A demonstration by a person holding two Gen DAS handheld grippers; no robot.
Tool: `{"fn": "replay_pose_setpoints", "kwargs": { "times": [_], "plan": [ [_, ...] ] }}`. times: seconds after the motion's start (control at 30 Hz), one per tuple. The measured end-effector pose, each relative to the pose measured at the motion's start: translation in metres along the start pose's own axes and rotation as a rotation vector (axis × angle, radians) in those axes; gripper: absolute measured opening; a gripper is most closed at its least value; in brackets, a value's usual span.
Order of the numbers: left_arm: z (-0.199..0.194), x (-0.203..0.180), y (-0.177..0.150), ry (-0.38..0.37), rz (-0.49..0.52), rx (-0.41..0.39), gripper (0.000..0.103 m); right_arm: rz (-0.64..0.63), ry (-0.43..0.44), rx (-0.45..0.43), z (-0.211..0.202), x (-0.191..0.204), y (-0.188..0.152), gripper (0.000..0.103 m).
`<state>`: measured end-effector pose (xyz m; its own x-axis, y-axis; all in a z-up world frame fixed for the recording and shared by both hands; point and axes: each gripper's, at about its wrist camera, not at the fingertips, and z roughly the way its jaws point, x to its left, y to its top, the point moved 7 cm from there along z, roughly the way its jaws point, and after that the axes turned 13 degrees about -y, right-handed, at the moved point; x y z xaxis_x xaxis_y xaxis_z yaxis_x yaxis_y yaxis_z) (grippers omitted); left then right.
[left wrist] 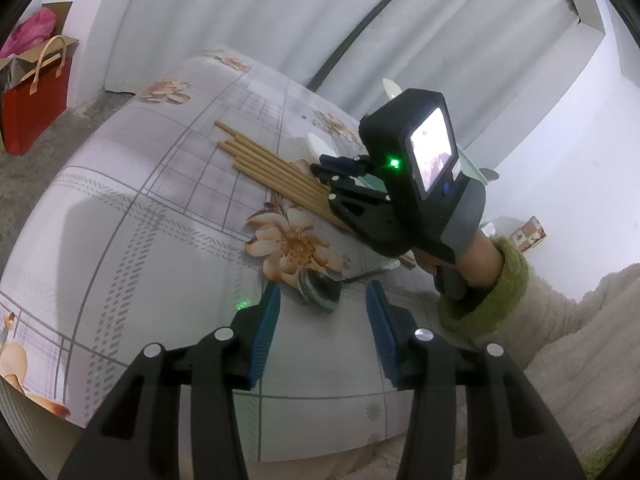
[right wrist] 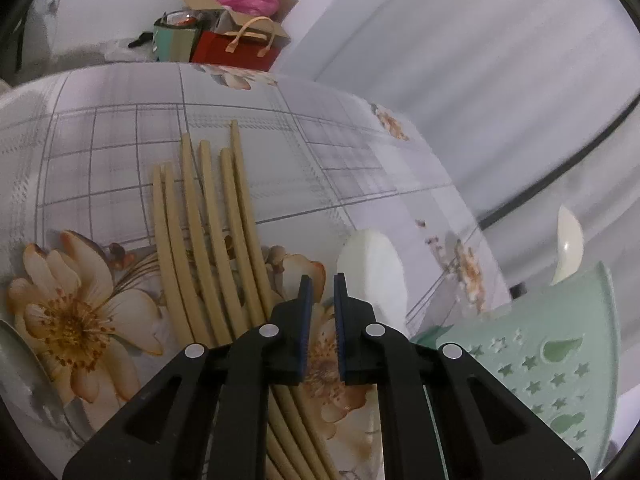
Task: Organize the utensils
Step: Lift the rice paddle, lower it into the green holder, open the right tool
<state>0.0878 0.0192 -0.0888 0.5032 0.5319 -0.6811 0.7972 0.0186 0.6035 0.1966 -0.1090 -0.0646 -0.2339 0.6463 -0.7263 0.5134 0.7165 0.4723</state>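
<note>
Chopsticks (left wrist: 267, 164) near ends hidden behind right claw (left wrist: 326, 168); metal spoon (left wrist: 320, 289) handle partly hidden.

Six chopsticks (right wrist: 208, 240) lie side by side on the one table (right wrist: 120, 140). Two white spoons show, one (right wrist: 374, 272) lying on the table and one (right wrist: 568, 248) standing in the single green holder (right wrist: 560, 360), and the left view shows one metal spoon (left wrist: 320, 290). Beyond the table stand one red bag (right wrist: 236, 54) and one cardboard box (right wrist: 224, 4); there are two grippers, left (left wrist: 322, 300) and right (right wrist: 322, 280).
</note>
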Motion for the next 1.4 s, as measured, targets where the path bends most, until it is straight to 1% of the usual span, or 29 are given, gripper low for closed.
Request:
{"fn": "replay_pose_setpoints", "kwargs": {
  "times": [0.1, 0.17, 0.23, 0.3, 0.37, 0.43, 0.53, 0.6, 0.67, 0.8, 0.93, 1.07, 1.2, 1.27, 1.37, 1.4],
  "plan": [
    [0.001, 0.001, 0.000, 0.002, -0.002, 0.001, 0.044, 0.014, 0.000, 0.009, 0.004, -0.003, 0.001, 0.008],
    [0.000, 0.002, -0.001, 0.001, -0.004, 0.002, 0.044, 0.034, 0.025, 0.016, 0.006, -0.003, 0.004, 0.014],
    [-0.001, 0.004, -0.001, -0.002, -0.009, -0.001, 0.045, 0.054, 0.036, 0.022, 0.006, -0.003, 0.008, 0.022],
    [-0.001, 0.005, -0.001, -0.002, -0.015, -0.002, 0.045, 0.079, 0.042, 0.035, 0.009, -0.005, 0.012, 0.023],
    [-0.002, 0.006, -0.001, -0.003, -0.017, -0.005, 0.045, 0.110, 0.036, 0.060, 0.015, -0.008, 0.014, 0.020],
    [-0.003, 0.005, -0.001, -0.003, -0.018, -0.009, 0.045, 0.150, 0.039, 0.095, 0.023, -0.013, 0.014, 0.005],
    [-0.004, 0.005, -0.001, 0.000, -0.023, -0.013, 0.045, 0.225, 0.059, 0.101, 0.022, -0.024, 0.012, 0.001],
    [-0.004, 0.004, -0.002, 0.003, -0.021, -0.013, 0.045, 0.294, 0.068, 0.086, 0.014, -0.040, 0.012, 0.000],
    [-0.003, 0.003, -0.002, 0.004, -0.020, -0.010, 0.045, 0.374, 0.122, 0.069, 0.006, -0.056, 0.010, 0.000],
    [0.003, 0.000, -0.003, 0.002, -0.028, 0.001, 0.045, 0.504, 0.175, 0.031, -0.018, -0.088, 0.004, 0.000],
    [0.009, -0.003, -0.003, 0.005, -0.040, 0.008, 0.045, 0.582, 0.212, -0.010, -0.039, -0.108, -0.002, 0.000],
    [0.015, -0.002, -0.003, 0.027, -0.065, 0.021, 0.045, 0.651, 0.241, -0.055, -0.057, -0.125, -0.008, 0.000],
    [0.023, 0.004, -0.001, 0.048, -0.102, 0.035, 0.043, 0.687, 0.265, -0.092, -0.068, -0.136, -0.012, 0.000],
    [0.025, 0.004, 0.000, 0.051, -0.108, 0.037, 0.041, 0.702, 0.273, -0.113, -0.075, -0.143, -0.014, 0.000],
    [0.031, 0.007, 0.000, 0.082, -0.123, 0.054, 0.032, 0.724, 0.291, -0.142, -0.081, -0.152, -0.015, 0.000],
    [0.034, 0.011, 0.000, 0.092, -0.139, 0.063, 0.027, 0.738, 0.304, -0.156, -0.085, -0.157, -0.015, 0.000]
  ]
}}
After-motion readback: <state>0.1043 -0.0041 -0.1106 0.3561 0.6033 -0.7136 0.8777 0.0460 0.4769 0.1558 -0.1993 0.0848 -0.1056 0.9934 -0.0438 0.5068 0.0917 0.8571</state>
